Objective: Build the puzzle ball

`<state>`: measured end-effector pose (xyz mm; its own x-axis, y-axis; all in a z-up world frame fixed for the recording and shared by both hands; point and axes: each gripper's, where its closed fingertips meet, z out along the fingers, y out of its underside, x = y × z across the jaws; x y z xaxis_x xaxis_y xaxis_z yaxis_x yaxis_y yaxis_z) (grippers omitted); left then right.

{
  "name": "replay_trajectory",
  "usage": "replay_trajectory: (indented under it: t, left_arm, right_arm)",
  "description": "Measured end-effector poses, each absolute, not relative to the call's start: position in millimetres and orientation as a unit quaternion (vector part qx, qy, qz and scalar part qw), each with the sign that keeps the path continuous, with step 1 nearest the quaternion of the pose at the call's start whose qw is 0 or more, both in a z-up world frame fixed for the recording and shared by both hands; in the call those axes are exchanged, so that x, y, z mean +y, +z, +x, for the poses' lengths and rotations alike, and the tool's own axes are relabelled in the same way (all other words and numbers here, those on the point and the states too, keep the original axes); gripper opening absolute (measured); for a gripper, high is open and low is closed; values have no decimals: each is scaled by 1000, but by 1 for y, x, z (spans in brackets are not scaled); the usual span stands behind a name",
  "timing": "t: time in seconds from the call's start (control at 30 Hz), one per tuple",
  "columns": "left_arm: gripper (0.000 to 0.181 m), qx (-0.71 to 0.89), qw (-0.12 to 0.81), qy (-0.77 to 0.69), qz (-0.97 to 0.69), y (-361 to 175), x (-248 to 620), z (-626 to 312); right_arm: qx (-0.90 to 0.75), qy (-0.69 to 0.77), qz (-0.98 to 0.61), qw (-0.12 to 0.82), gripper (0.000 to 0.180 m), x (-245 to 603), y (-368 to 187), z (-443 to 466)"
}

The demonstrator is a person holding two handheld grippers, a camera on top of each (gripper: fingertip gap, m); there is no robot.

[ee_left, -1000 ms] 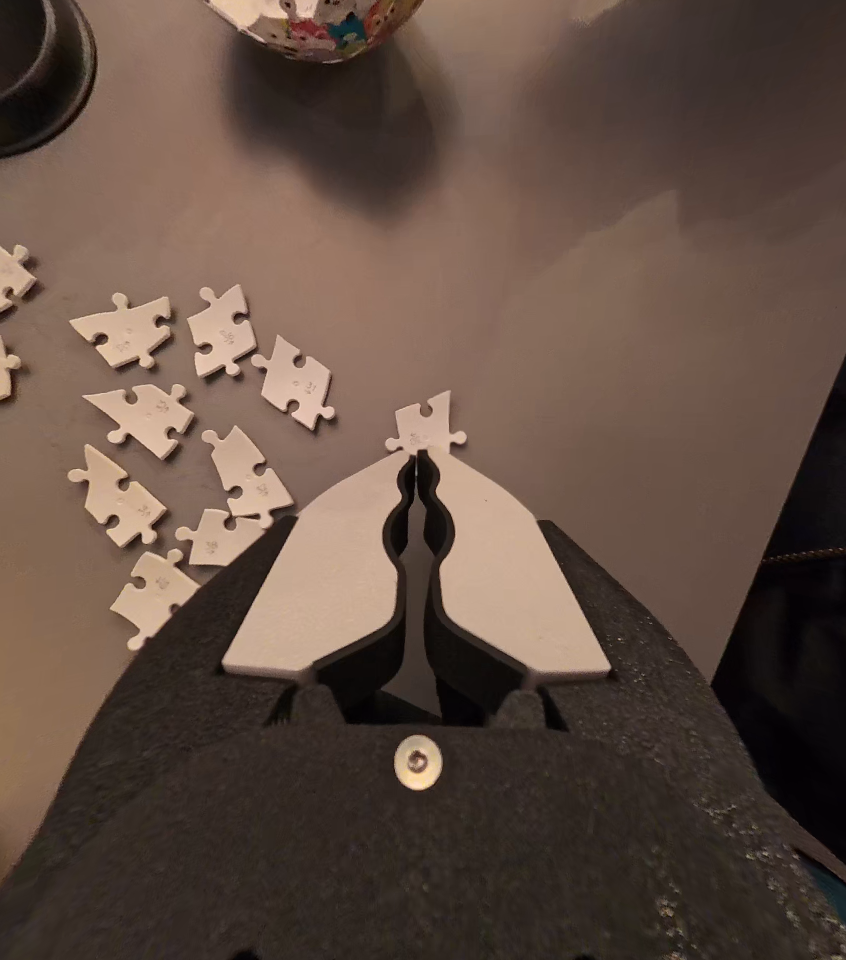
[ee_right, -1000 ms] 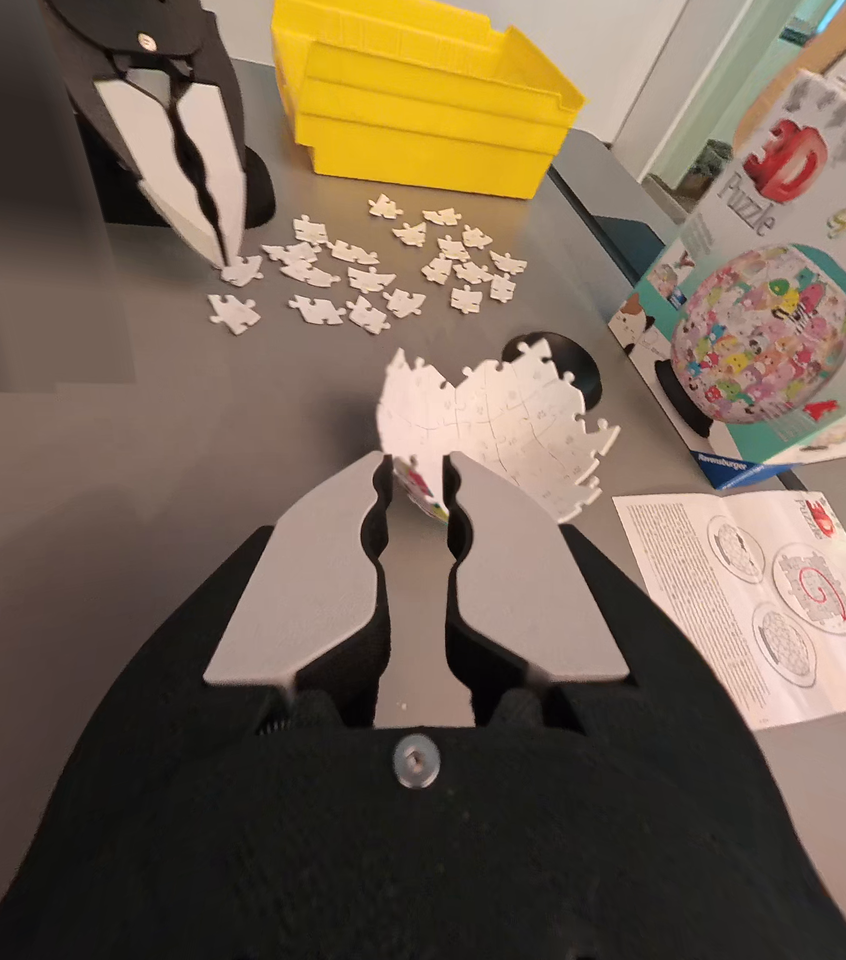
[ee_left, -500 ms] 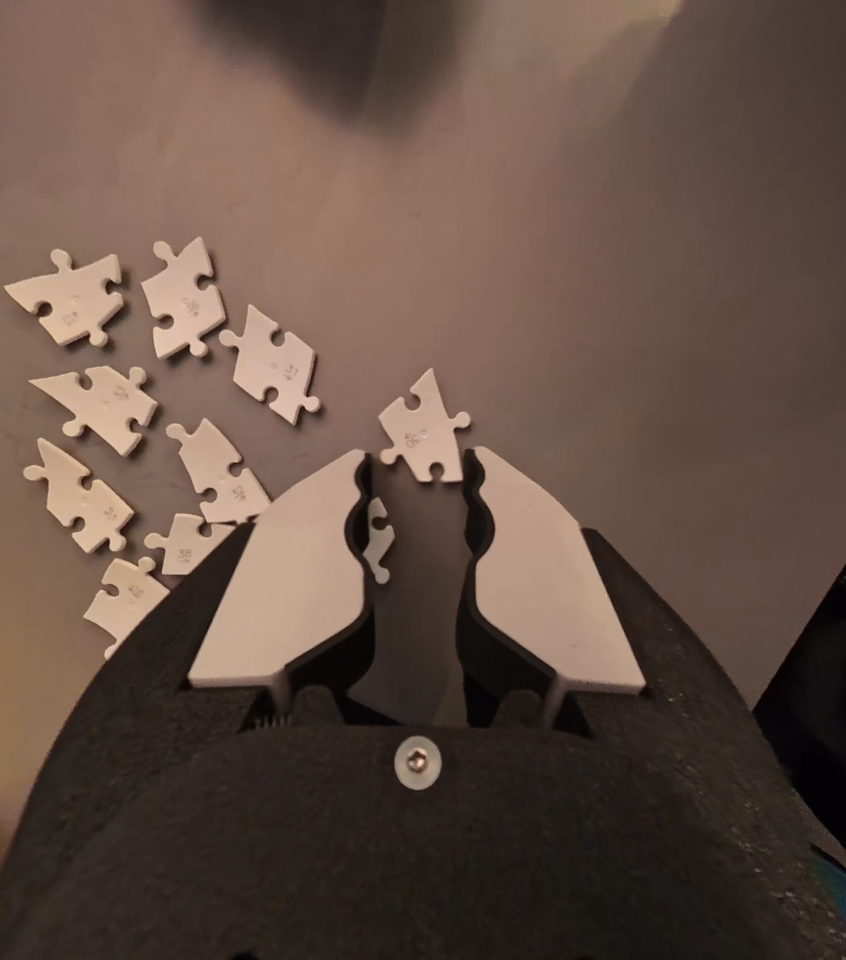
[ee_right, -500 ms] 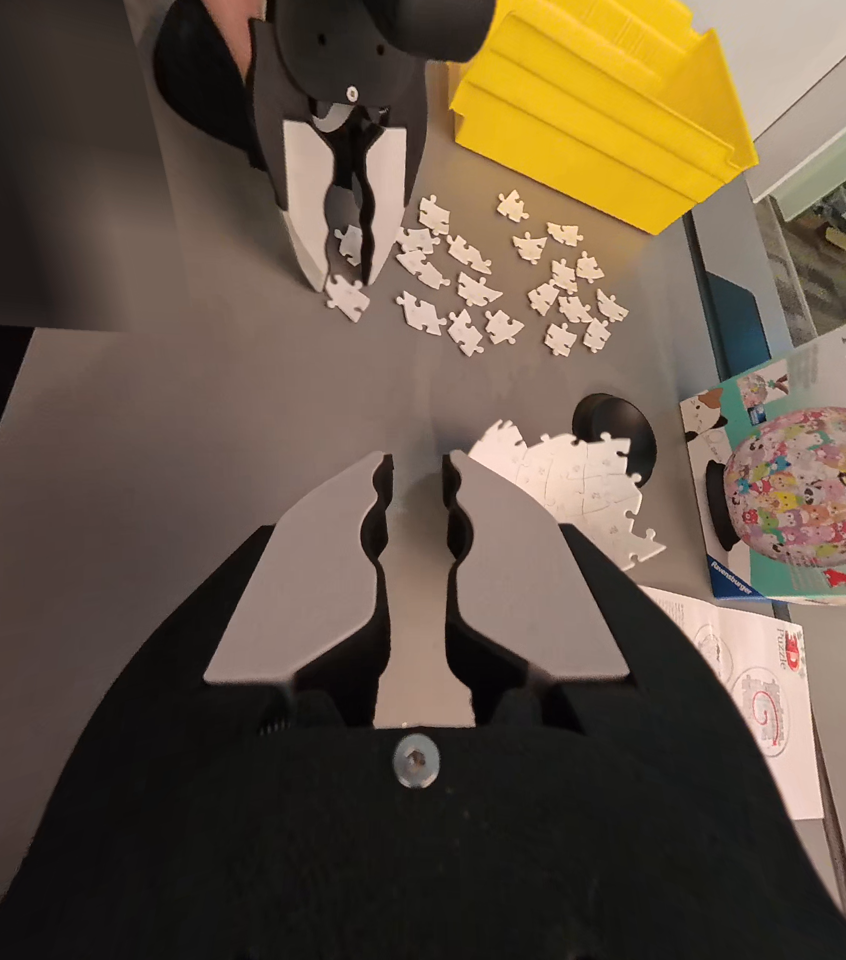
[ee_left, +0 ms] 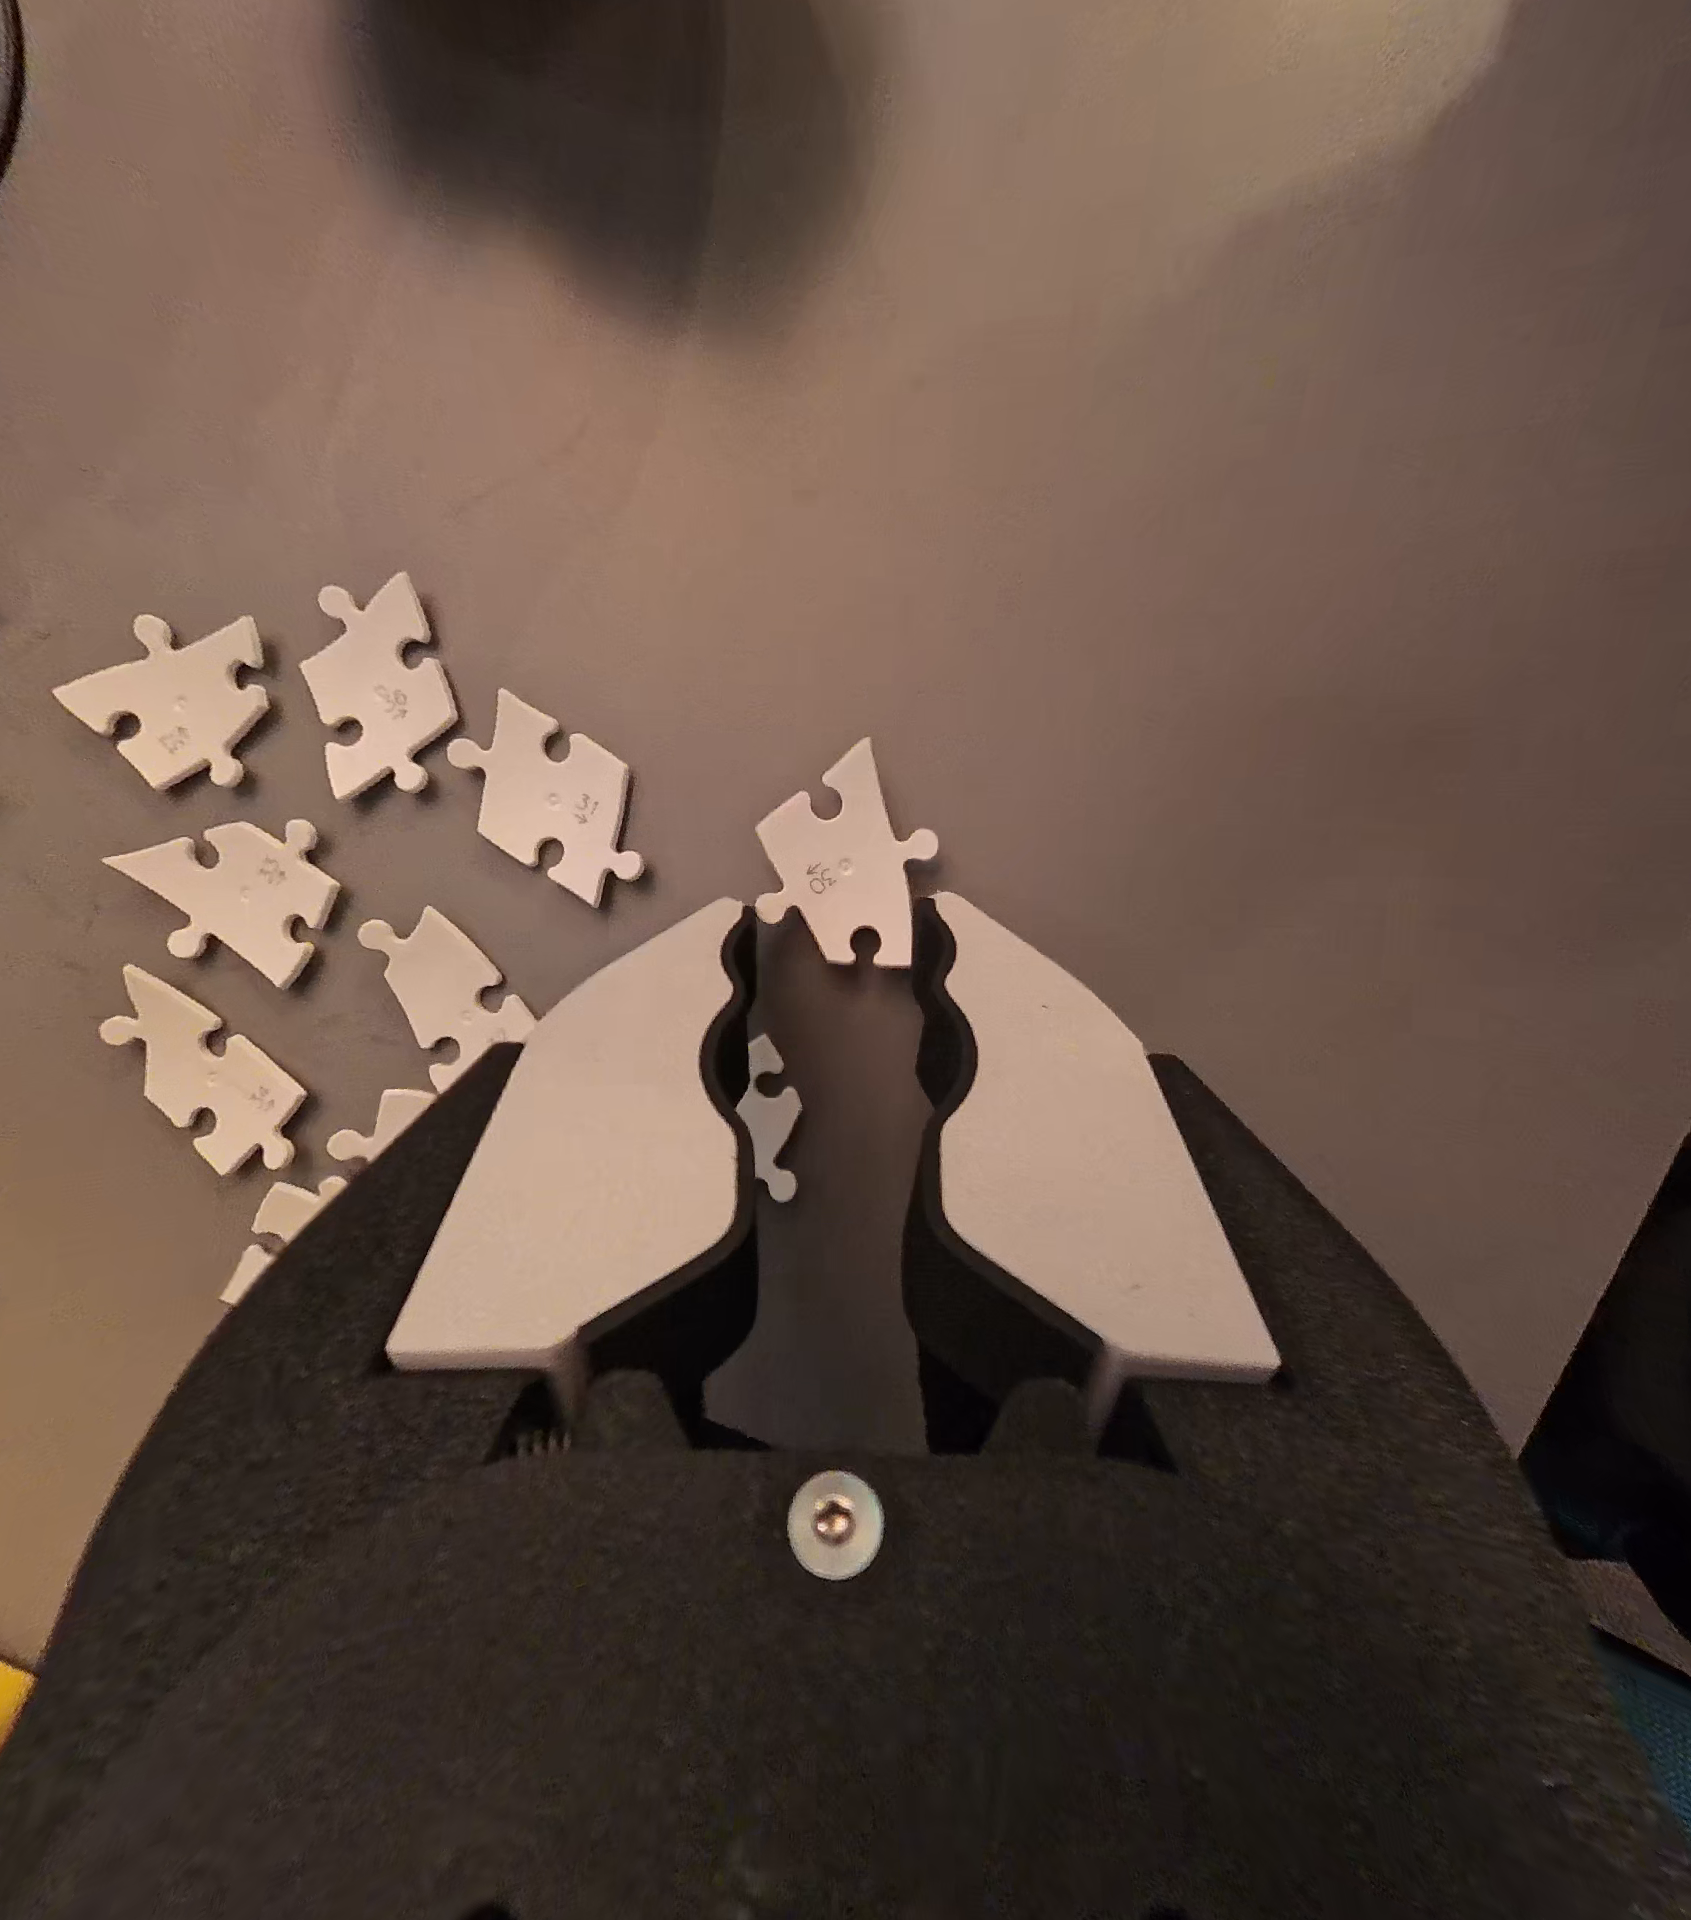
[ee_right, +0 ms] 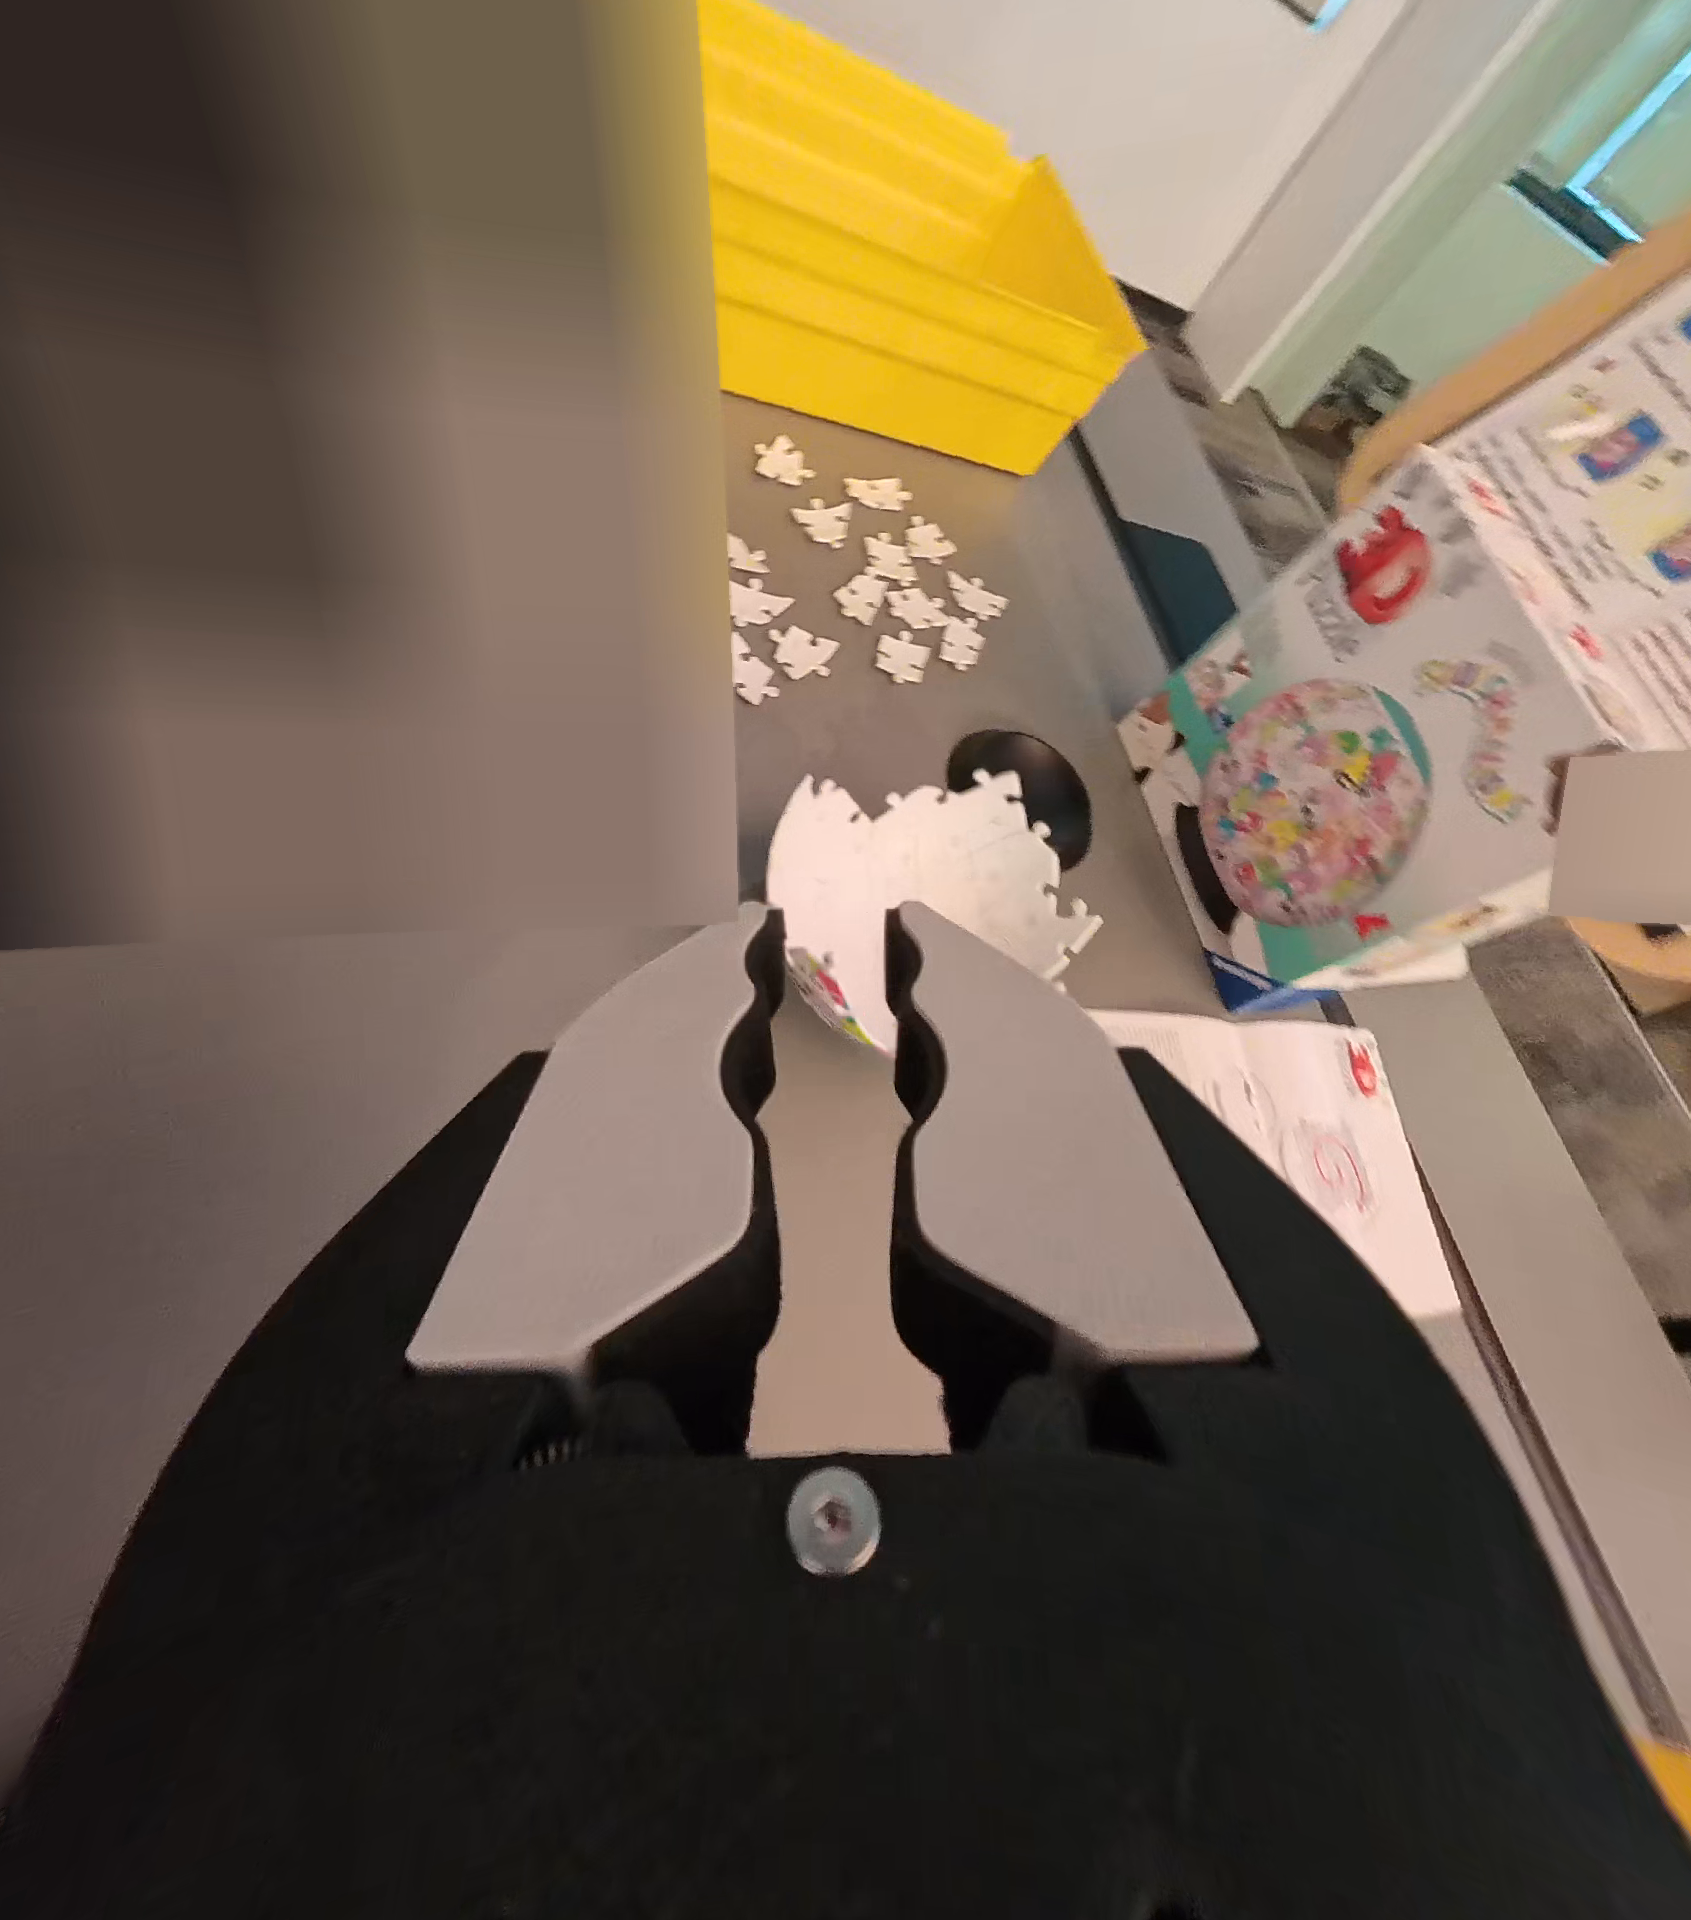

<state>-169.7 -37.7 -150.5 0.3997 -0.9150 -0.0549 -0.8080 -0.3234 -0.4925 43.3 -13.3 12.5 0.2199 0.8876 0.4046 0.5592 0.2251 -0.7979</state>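
Grey table (ee_right: 145, 1091) carries everything. Far side: stacked yellow bins (ee_right: 882, 270). Right: puzzle box (ee_right: 1423, 748), tilted in view, blurred. Instruction sheet (ee_right: 1319, 1122) lies near the box on the table. Partly built puzzle ball (ee_right: 924, 862), a white open shell, sits mid-table just beyond the right tool (ee_right: 828, 925), whose fingers stand apart, holding nothing. Black round stand (ee_right: 1028, 774) just behind the shell. Loose white pieces (ee_right: 882, 592) scattered between shell and bins. Left tool (ee_left: 836, 914): fingers apart, low over the table, tips either side of a single puzzle piece (ee_left: 836, 857); contact cannot be told. Further pieces (ee_left: 249, 883) lie left of it.
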Motion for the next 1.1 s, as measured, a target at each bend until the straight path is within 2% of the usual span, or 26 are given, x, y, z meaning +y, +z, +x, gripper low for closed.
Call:
replay_trajectory:
  t: [0.13,0.27,0.47,0.6,0.97,1.1]
  left_arm:
    - [28,554,234,-125,-789,-140,-39,-163]
    - [28,601,248,-155,-744,-116,-45,-139]
    - [28,707,269,-176,-630,-77,-74,-92]
    - [28,749,277,-174,-576,-62,-90,-68]
    - [29,781,293,-152,-531,-53,-100,-57]
    - [28,779,298,-153,-530,-53,-99,-54]
  right_arm:
    - [-550,199,-628,514,21,-18,14,68]
    - [-538,298,-632,472,22,-34,0,52]
    - [-575,376,-618,382,23,-60,-12,-16]
    - [-565,438,-641,280,24,-74,-15,-53]
    - [-482,536,-689,80,23,-87,-42,-52]
    - [-468,572,-673,27,8,-97,-47,-55]
